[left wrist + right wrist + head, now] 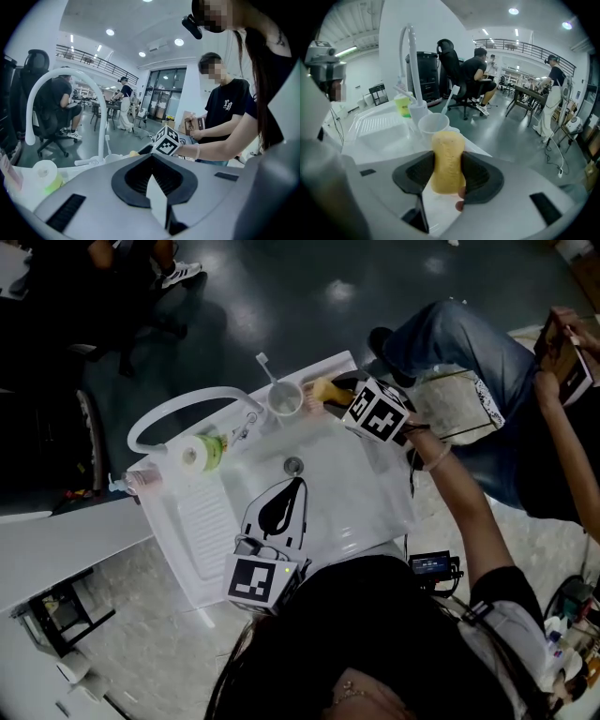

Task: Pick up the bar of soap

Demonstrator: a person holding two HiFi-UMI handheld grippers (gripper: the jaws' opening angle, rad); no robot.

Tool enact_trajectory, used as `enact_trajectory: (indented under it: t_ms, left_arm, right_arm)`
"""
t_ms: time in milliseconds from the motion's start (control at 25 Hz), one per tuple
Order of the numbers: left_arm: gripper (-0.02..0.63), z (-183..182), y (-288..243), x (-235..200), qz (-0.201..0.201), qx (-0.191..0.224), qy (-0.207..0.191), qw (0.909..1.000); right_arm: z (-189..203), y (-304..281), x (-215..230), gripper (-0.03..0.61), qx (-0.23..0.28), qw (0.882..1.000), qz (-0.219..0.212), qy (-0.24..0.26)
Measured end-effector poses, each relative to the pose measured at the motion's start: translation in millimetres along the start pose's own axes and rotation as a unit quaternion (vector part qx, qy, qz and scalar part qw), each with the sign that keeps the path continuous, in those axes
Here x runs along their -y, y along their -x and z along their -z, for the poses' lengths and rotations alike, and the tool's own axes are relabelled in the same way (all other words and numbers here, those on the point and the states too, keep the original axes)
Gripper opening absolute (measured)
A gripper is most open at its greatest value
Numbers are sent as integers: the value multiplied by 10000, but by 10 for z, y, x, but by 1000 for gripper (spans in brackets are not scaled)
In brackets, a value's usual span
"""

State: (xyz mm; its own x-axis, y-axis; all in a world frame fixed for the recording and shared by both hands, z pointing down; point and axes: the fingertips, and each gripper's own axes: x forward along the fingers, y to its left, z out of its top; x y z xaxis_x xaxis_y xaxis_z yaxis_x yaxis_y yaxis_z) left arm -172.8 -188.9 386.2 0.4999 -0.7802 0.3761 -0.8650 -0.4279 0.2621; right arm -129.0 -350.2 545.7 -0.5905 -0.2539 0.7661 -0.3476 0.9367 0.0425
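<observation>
The yellow bar of soap (447, 161) stands on end between the black pads of my right gripper (447, 164), which is shut on it. In the head view the soap (322, 389) is at the sink's far right corner, beside the cup, with the right gripper (337, 397) and its marker cube just right of it. My left gripper (295, 486) hovers over the white basin (352, 498), its tips together and nothing between them. From the left gripper view (151, 157) the soap (134, 153) is a small yellow spot far ahead.
A white cup (284, 399) holding a toothbrush (265, 367) stands close to the soap. A white arched faucet (178, 409) and a green-yellow bottle (204, 453) are at the sink's back left. A seated person's legs (459, 343) are just right of the sink.
</observation>
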Motion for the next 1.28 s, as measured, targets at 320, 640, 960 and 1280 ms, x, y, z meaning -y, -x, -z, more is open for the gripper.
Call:
enact_trajectory:
  t_ms: [320, 640, 960, 1280]
  left_arm:
    - [-3, -35, 32, 87, -146, 95, -208, 9996]
    - [-3, -95, -12, 411, 41, 92, -247, 9996]
    - [-3, -171, -43, 727, 91, 229, -220, 9995]
    - [-3, -216, 4, 1007, -37, 356, -210, 9991]
  right_arm:
    - [-160, 533, -231, 186, 891, 9939, -16, -654]
    - [-312, 1288, -519, 186, 2002, 9716, -123, -1258]
    - [-400, 2051, -770, 186, 3018, 9402, -222, -1566]
    - [-304, 2532, -1041, 186, 3415, 9251, -518, -1575]
